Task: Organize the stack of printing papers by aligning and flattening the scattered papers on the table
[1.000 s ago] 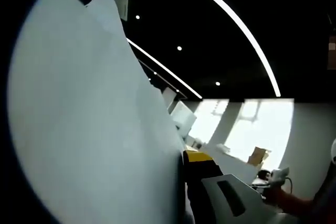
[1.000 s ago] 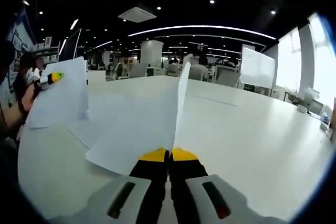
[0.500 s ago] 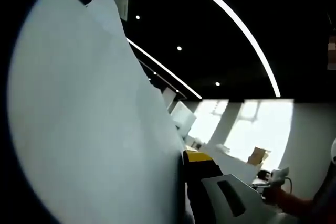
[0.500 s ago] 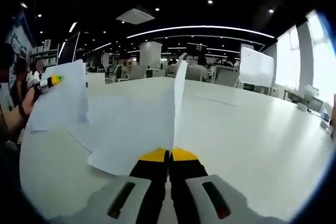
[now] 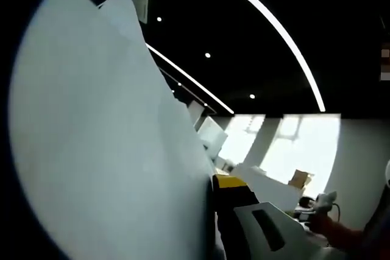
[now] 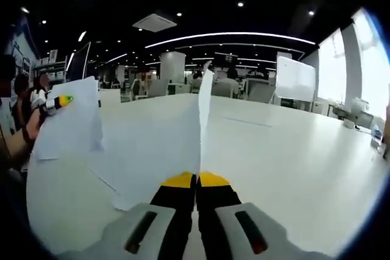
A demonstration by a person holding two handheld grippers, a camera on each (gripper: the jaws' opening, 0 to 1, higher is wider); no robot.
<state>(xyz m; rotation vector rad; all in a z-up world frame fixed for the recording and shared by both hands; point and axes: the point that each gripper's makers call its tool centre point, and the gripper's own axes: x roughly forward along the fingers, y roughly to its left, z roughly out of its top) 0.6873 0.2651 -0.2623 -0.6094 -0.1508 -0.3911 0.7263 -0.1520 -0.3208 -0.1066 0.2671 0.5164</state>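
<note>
Open-plan office, big white table. Right gripper pinched shut on papers, lifted edge-up above table. Left gripper clamps another sheet, left of papers. Risk: thin sheets slip/crease if pulled unevenly.

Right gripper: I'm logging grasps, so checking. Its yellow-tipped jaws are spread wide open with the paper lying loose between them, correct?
Not quite. In the right gripper view the right gripper has its yellow-tipped jaws shut on the paper, which stands up edge-on from between them.
</note>
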